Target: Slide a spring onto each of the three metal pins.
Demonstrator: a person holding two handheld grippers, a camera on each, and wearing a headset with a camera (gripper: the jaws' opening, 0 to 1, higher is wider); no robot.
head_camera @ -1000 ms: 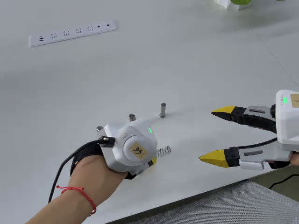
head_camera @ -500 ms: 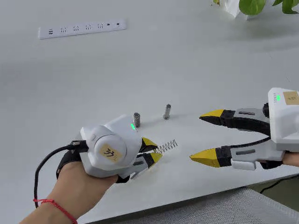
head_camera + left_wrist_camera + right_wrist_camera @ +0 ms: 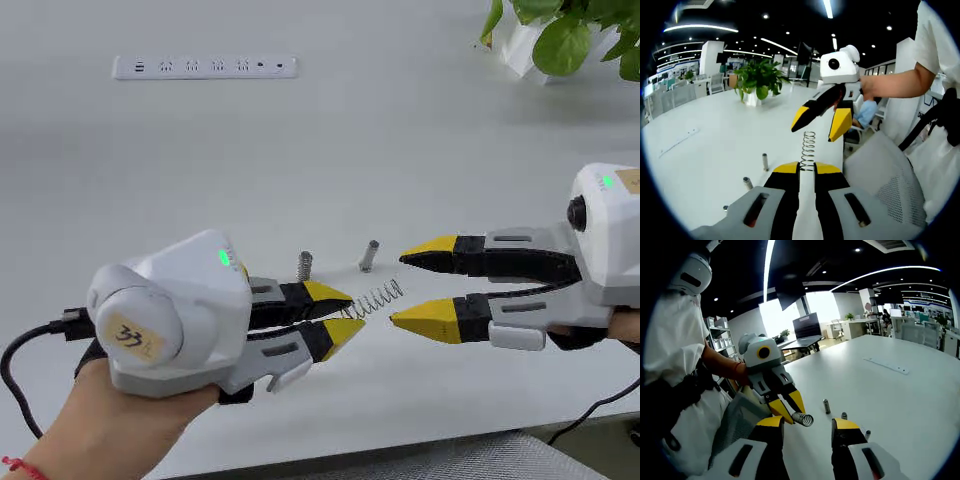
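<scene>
We see a white table (image 3: 300,150) with both grippers held low over its near edge, tips facing each other. The left gripper (image 3: 350,312) has its yellow-tipped jaws pinched almost shut on 1 end of a spring (image 3: 375,298), which sticks out sideways above the tabletop. The right gripper (image 3: 400,288) has its jaws wide apart, and the spring's free end reaches the gap between their tips; we cannot tell whether it touches them.

A potted plant (image 3: 565,35) stands at the far right and a power strip (image 3: 205,67) lies at the far left.

In the head view we count 2 pins (image 3: 370,255) standing just behind the spring; the left 1 looks ribbed. The left gripper view gives us 3 pins (image 3: 765,161) in a row, left of its own closed jaws (image 3: 807,167), with the spring (image 3: 808,147) rising toward the right gripper (image 3: 812,136).

The right gripper view looks down the spring's (image 3: 802,418) round open end, between its own spread jaws (image 3: 808,422).
</scene>
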